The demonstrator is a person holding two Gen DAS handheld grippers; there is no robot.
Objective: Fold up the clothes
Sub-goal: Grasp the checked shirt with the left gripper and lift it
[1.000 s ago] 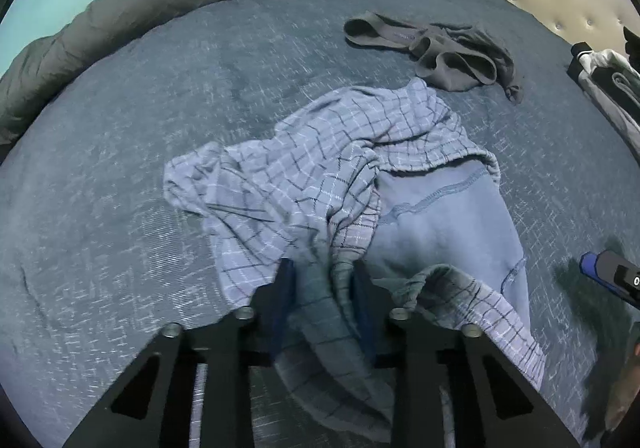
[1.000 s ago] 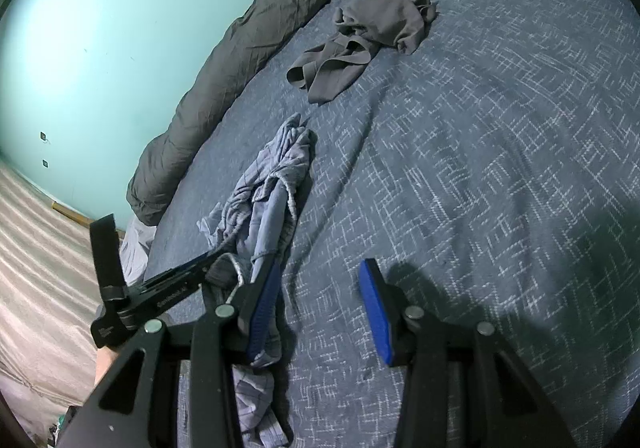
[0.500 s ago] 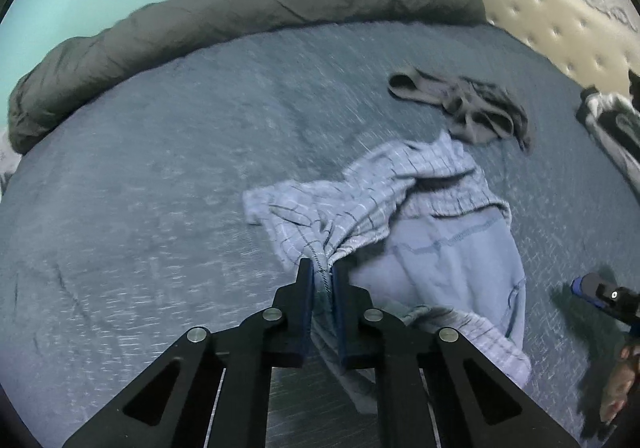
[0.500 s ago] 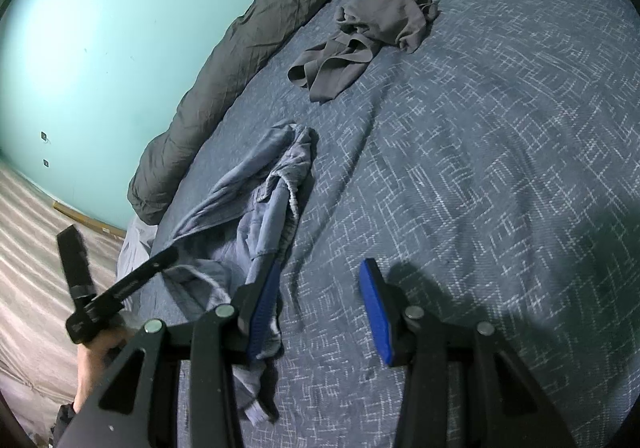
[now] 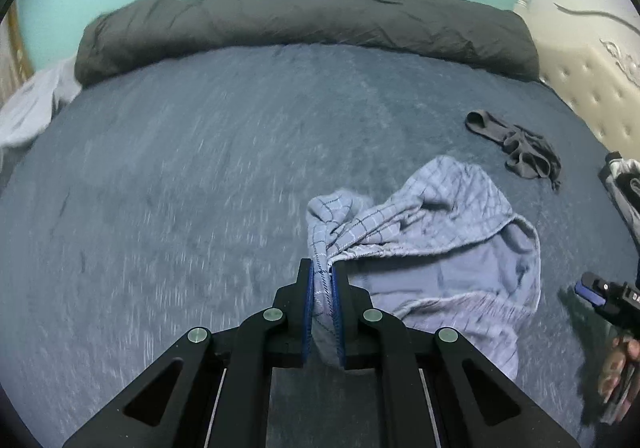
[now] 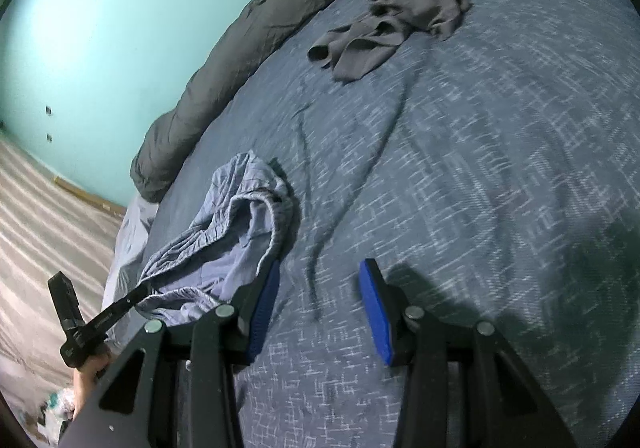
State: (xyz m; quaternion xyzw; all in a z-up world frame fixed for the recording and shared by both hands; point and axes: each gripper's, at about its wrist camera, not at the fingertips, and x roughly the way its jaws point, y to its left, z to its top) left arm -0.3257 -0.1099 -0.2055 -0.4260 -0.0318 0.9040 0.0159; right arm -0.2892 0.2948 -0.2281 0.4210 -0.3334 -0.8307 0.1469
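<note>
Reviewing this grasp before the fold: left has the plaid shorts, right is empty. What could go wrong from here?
1. The left gripper pinches a bunched wad of the plaid shorts, not a clean edge; lifting may keep them twisted.
2. The right gripper hangs open over bare bedspread, beside the shorts, so closing could catch bedding.
3. The left view is blurred; fabric might slip.

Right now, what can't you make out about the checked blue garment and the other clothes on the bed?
- Checked light-blue garment: left wrist view; crumpled, type unclear; clamped edge hidden inside left gripper.
- Dark grey garment: right wrist view; bunched, small.
- Grey-and-black item: left wrist view; cut off by the edge.
- Right gripper open; its left finger covers the garment's near edge.
</note>
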